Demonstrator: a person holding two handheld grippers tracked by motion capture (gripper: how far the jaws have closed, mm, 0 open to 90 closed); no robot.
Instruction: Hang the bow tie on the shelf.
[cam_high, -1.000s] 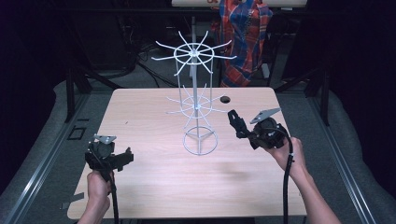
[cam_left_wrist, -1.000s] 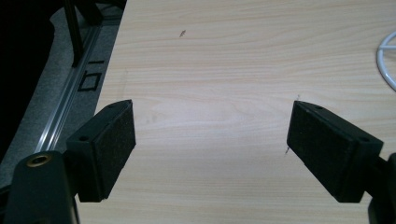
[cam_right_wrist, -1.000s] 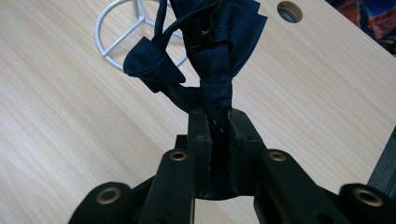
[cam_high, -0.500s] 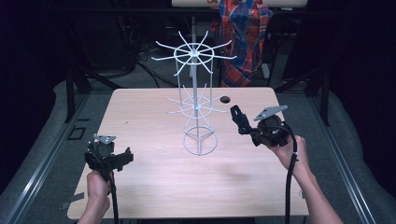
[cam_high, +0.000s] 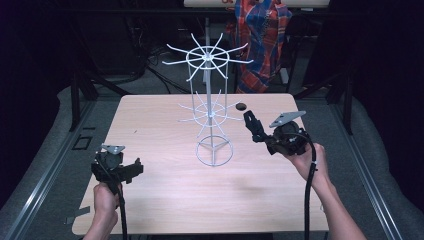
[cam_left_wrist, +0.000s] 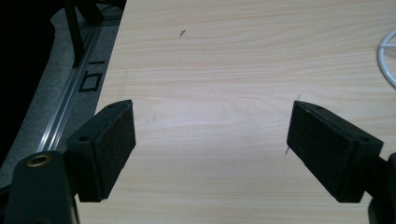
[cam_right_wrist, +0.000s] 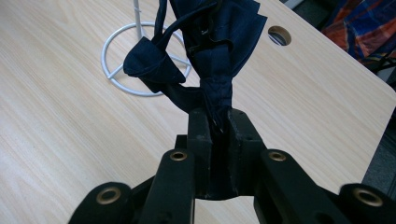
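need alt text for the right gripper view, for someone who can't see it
The right gripper has its black fingers shut on a dark navy fabric item, bunched and folded above them. Behind it lies a light wooden table with the white wire stand's round base, a round hole near the far edge, and plaid cloth beyond.

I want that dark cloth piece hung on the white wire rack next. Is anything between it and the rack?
Nothing visible is. The right gripper, shut on the dark blue cloth piece, is raised just right of the wire rack. Between them there is only bare table. The left gripper is open, far off at the near left.
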